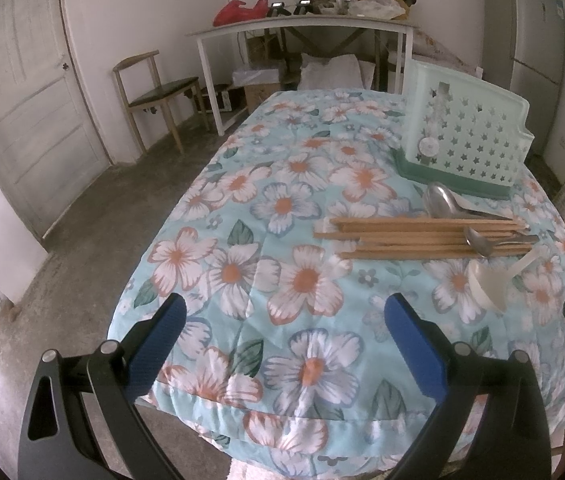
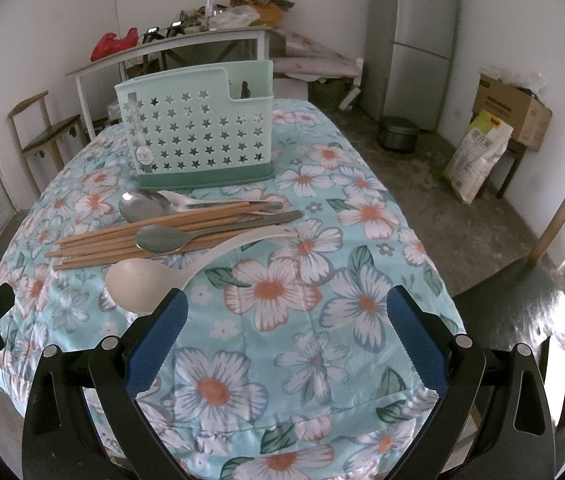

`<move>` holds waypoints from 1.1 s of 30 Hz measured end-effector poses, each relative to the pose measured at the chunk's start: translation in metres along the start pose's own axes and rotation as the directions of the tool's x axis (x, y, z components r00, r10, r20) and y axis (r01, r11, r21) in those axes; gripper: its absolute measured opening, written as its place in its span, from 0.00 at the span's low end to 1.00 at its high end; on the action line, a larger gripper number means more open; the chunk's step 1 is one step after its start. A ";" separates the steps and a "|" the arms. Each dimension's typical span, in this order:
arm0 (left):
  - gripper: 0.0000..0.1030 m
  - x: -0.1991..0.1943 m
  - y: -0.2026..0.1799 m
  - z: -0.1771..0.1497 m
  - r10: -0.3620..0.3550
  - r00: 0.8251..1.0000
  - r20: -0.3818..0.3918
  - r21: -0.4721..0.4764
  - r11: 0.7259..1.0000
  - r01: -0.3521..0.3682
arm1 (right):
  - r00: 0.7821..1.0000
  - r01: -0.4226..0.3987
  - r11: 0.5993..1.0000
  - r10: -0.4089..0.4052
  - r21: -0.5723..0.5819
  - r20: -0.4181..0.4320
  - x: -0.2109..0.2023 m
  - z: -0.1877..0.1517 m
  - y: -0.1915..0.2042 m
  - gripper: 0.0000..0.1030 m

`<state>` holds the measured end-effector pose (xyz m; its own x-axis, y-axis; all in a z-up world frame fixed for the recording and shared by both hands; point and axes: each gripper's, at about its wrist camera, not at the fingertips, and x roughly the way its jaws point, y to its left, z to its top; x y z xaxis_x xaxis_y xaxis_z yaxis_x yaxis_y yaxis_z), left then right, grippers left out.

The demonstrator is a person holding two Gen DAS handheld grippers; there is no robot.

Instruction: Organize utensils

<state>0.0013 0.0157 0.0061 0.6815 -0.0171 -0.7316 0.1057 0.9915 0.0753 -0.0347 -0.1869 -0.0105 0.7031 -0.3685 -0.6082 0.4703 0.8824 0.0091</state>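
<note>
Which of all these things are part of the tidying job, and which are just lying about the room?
Part of the job:
- green utensil holder
- wooden chopsticks
- large metal spoon
- small metal spoon
- white plastic ladle
- left gripper, right gripper, both open

Just lying about:
- fridge
- wooden chair
- red bag
- cardboard box

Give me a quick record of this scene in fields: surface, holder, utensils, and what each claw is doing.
surface: table under floral cloth
holder: mint star-cut caddy, upright, behind the utensils
utensils: wooden chopsticks, two metal spoons, white ladle, all lying on the cloth
left claw: open, empty
right claw: open, empty, near the ladle
</note>
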 end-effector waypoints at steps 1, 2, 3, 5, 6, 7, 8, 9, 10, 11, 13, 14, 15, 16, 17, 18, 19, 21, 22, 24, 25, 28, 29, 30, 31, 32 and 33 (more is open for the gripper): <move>0.94 0.000 0.002 0.000 -0.004 1.000 0.000 -0.003 1.000 0.004 | 1.000 0.000 1.000 0.000 0.001 0.000 0.000 0.000 -0.001 0.92; 0.94 0.001 0.003 0.000 -0.009 1.000 0.000 -0.006 1.000 0.009 | 1.000 0.001 1.000 -0.001 0.001 0.001 0.000 -0.001 -0.001 0.92; 0.94 0.002 0.005 0.000 -0.011 1.000 -0.001 -0.009 1.000 0.011 | 1.000 0.002 1.000 -0.002 0.002 0.003 0.000 0.000 0.000 0.92; 0.94 0.003 0.006 0.001 -0.030 1.000 -0.007 -0.016 0.999 0.030 | 1.000 0.003 1.000 -0.003 -0.001 0.006 -0.001 0.000 0.001 0.92; 0.94 0.005 0.008 0.002 -0.046 0.999 -0.011 -0.018 0.999 0.046 | 1.000 0.006 1.000 -0.005 -0.008 0.011 0.000 0.002 0.003 0.92; 0.94 0.007 0.006 0.003 -0.062 0.998 -0.014 -0.017 0.998 0.062 | 1.000 0.006 1.000 -0.006 -0.012 0.013 0.000 0.002 0.001 0.92; 0.95 0.010 0.002 0.003 -0.083 0.996 -0.016 -0.017 0.996 0.083 | 1.000 0.007 1.000 -0.007 -0.021 0.018 0.000 0.002 -0.001 0.92; 0.94 0.012 0.003 0.004 -0.114 0.993 -0.015 -0.020 0.993 0.114 | 1.000 0.010 1.000 -0.009 -0.030 0.021 0.004 0.002 -0.002 0.92; 0.95 0.014 0.002 0.004 -0.150 0.989 -0.012 -0.025 0.988 0.150 | 1.000 0.010 0.999 -0.009 -0.037 0.023 0.006 0.001 -0.003 0.92; 0.95 0.016 0.003 0.004 -0.200 0.980 -0.011 -0.034 0.979 0.200 | 1.000 0.010 0.999 -0.009 -0.045 0.025 0.009 0.000 -0.004 0.92; 0.95 0.022 0.006 0.006 -0.305 0.952 -0.013 -0.078 0.950 0.303 | 1.000 0.009 0.998 -0.007 -0.062 0.022 0.016 -0.002 -0.006 0.92; 0.95 0.023 0.008 0.007 -0.341 0.940 -0.006 -0.102 0.935 0.339 | 1.000 0.005 0.997 -0.004 -0.072 0.016 0.021 -0.003 -0.008 0.92; 0.94 0.026 0.009 0.008 -0.384 0.923 0.008 -0.132 0.915 0.382 | 1.000 0.001 0.997 0.000 -0.081 0.007 0.026 -0.005 -0.008 0.92; 0.95 0.028 0.008 0.009 -0.407 0.914 0.013 -0.148 0.903 0.404 | 1.000 -0.005 0.996 0.004 -0.090 -0.005 0.031 -0.006 -0.009 0.92; 0.94 0.031 0.006 0.010 -0.420 0.908 0.009 -0.160 0.895 0.416 | 1.000 -0.008 0.995 0.006 -0.096 -0.015 0.036 -0.010 -0.009 0.92; 0.95 0.035 0.002 0.012 -0.430 0.903 -0.005 -0.163 0.891 0.424 | 1.000 -0.011 0.995 0.008 -0.100 -0.025 0.040 -0.011 -0.009 0.92; 0.94 0.037 -0.003 0.014 -0.441 0.897 -0.014 -0.157 0.887 0.434 | 0.999 -0.018 0.995 0.014 -0.102 -0.041 0.046 -0.014 -0.009 0.92; 0.94 0.039 -0.015 0.016 -0.476 0.879 -0.021 -0.127 0.874 0.470 | 0.996 -0.045 0.994 0.037 -0.102 -0.083 0.057 -0.018 -0.010 0.92; 0.94 0.039 -0.022 0.017 -0.488 0.872 -0.023 -0.101 0.869 0.484 | 0.994 -0.056 0.993 0.046 -0.100 -0.096 0.061 -0.020 -0.011 0.92; 0.94 0.039 -0.034 0.017 -0.528 0.848 -0.041 -0.051 0.849 0.526 | 0.992 -0.079 0.994 0.070 -0.082 -0.105 0.067 -0.020 -0.013 0.92; 0.94 0.039 -0.039 0.015 -0.552 0.832 -0.055 -0.034 0.834 0.551 | 0.991 -0.089 0.993 0.081 -0.073 -0.107 0.069 -0.021 -0.014 0.92; 0.89 0.043 -0.056 0.012 -0.599 0.795 -0.100 -0.017 0.800 0.600 | 0.989 -0.115 0.992 0.110 -0.052 -0.099 0.072 -0.023 -0.016 0.93; 0.85 0.046 -0.060 0.012 -0.610 0.785 -0.113 -0.019 0.791 0.612 | 0.989 -0.114 0.992 0.108 -0.054 -0.097 0.072 -0.023 -0.016 0.93; 0.80 0.050 -0.065 0.012 -0.619 0.775 -0.131 -0.027 0.783 0.621 | 0.990 -0.114 0.992 0.108 -0.057 -0.092 0.072 -0.024 -0.016 0.93; 0.70 0.053 -0.068 0.011 -0.625 0.768 -0.143 -0.036 0.778 0.627 | 0.990 -0.116 0.992 0.111 -0.057 -0.091 0.072 -0.024 -0.016 0.93; 0.65 0.056 -0.070 0.011 -0.632 0.759 -0.156 -0.050 0.773 0.633 | 0.989 -0.120 0.991 0.115 -0.055 -0.090 0.073 -0.024 -0.017 0.93; 0.57 0.062 -0.073 0.011 -0.639 0.750 -0.171 -0.071 0.767 0.638 | 0.989 -0.124 0.991 0.119 -0.052 -0.090 0.072 -0.024 -0.017 0.93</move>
<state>0.0436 -0.0591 -0.0369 0.3194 -0.6244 -0.7128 0.4640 0.7589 -0.4569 -0.0051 -0.2218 -0.0740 0.7032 -0.2330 -0.6717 0.3510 0.9354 0.0430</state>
